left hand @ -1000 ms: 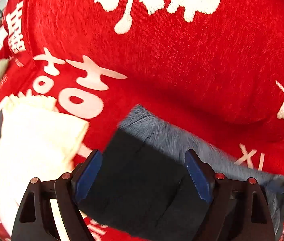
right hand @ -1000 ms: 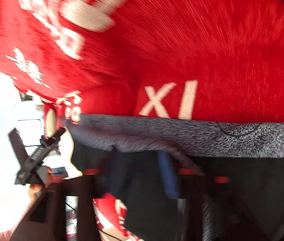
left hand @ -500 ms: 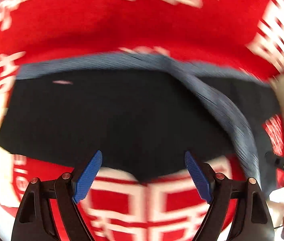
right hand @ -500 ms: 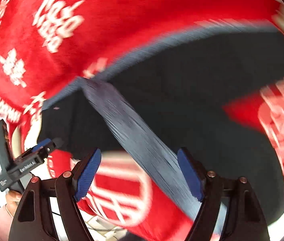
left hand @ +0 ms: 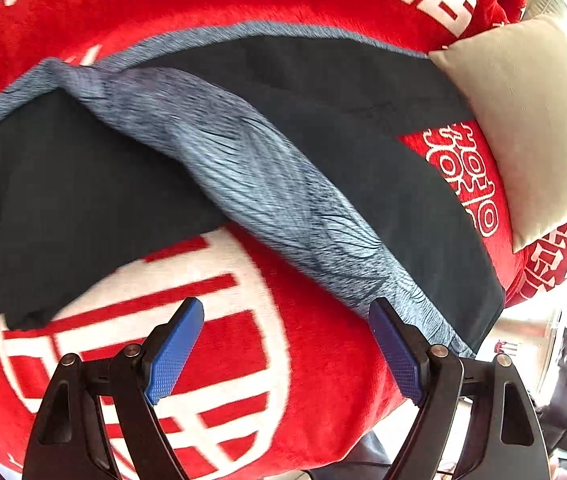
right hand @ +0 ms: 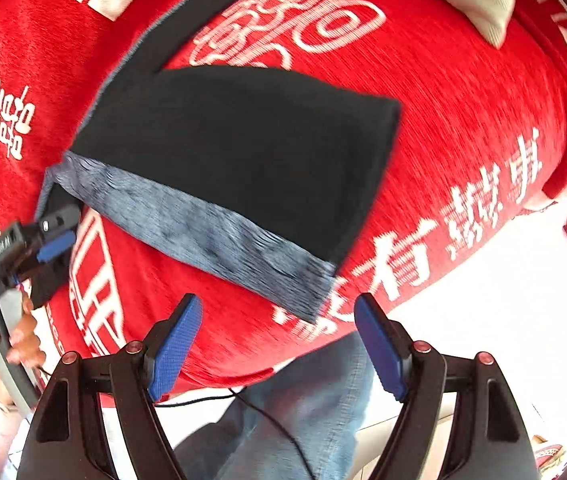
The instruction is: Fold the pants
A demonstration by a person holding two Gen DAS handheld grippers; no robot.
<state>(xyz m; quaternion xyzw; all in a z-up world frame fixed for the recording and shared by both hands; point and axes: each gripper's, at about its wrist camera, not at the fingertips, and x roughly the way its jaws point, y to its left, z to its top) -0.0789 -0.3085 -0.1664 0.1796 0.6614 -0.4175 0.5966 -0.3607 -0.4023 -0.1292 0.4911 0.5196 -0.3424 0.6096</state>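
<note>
Both grippers, left gripper (left hand: pixel 285 346) and right gripper (right hand: pixel 275 344), spread wide (nothing held), black pants (right hand: pixel 239 152) folded on red blanket (right hand: pixel 463 128)

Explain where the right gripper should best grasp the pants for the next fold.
Probably the grey waistband corner nearest the right gripper, approached from the near edge of the red blanket: it lies flat there, unobstructed, an open edge for one finger to slide under.

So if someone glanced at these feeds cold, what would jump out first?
The bright red blanket with big white characters fills both views. Across it lie the dark pants, their grey heathered band running diagonally. Both grippers, left and right, hang open and empty over the near edge.
</note>
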